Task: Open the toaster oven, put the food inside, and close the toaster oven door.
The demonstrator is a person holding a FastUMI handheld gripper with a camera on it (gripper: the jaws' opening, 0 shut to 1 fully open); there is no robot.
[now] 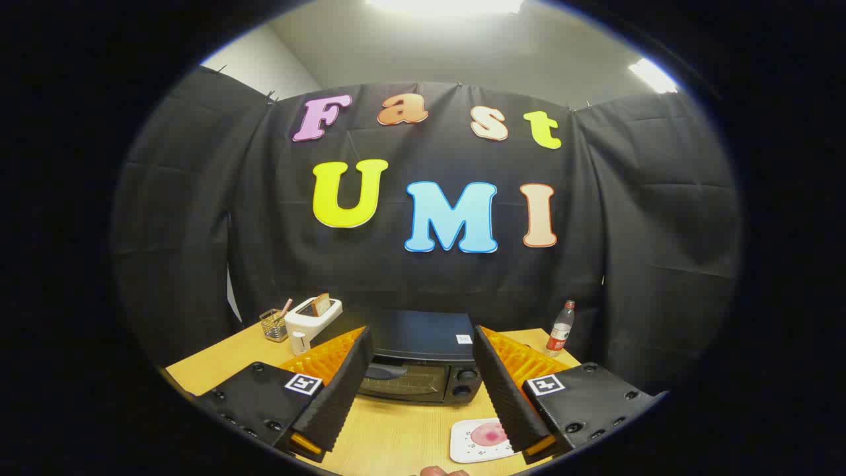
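Tool (pixel 423 390) fingers spread wide apart, nothing btwn them, hovering above wooden counter (pixel 396 436). Black toaster oven (pixel 423 360) just ahead btwn fingers, door closed. Pink food (pixel 488 434) on white plate (pixel 462 449) near right finger, partly hidden by it. White toaster (pixel 310 320) w/ bread, wire holder (pixel 272 324) behind left; bottle (pixel 560 329) behind right.

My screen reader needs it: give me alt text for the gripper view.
The gripper is open and holds nothing, aimed at a closed black toaster oven on a wooden table. A white plate of pink food lies by one finger; a white toaster and a bottle stand beyond.
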